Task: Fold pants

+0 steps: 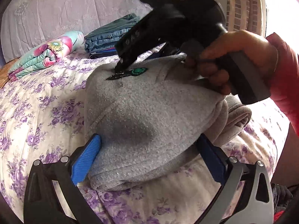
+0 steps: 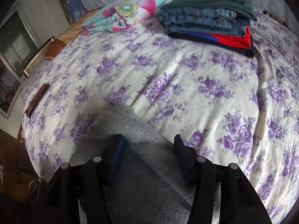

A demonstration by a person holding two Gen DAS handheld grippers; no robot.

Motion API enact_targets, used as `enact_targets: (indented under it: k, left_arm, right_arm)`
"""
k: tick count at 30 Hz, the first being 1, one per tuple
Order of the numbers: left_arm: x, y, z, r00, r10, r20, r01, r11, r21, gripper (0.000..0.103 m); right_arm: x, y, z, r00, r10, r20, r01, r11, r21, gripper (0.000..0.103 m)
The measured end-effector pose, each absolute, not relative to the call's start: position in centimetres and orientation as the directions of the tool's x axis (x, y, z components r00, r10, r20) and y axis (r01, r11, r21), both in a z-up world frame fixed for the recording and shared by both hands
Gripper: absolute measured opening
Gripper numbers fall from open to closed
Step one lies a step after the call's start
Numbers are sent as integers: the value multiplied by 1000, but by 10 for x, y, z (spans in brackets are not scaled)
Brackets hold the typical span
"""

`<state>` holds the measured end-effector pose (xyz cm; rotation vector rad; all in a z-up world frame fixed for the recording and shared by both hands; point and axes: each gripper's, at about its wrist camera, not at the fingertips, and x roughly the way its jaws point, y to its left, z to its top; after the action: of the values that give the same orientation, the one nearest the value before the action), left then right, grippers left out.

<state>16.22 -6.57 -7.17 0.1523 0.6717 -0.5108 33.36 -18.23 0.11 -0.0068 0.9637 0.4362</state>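
Grey fleece pants lie folded in a thick bundle on the floral bed cover, with a small green patch near their far end. My left gripper is open, its blue fingers on either side of the bundle's near edge. My right gripper comes down from above onto the far end of the pants, held by a hand in a red sleeve. In the right wrist view the right gripper is open over the grey pants, which fill the gap between its fingers.
A stack of folded jeans and other clothes sits at the far side of the bed, also in the left wrist view. A folded flowered quilt lies left of it. Wooden bed frame and a cabinet are at left.
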Motion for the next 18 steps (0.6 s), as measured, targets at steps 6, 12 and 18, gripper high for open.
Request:
enact_targets:
  k: [6,12,18]
  left_arm:
    - [155,-27,-33,719,-451,-529,465,878,-114,99]
    - [203,-40,-63,611,-420,-671,453,881,-139,99]
    - [231,-5,-79,454,-618,-642,430,783,-450,99]
  right_arm:
    - [257,-231,51,691,325,-646,-340,934,106,72]
    - [250,-270,-40,621,235,-748,-242,965,102,100]
    - [241,-306,-46,646,425,-634,-213,898,385,100]
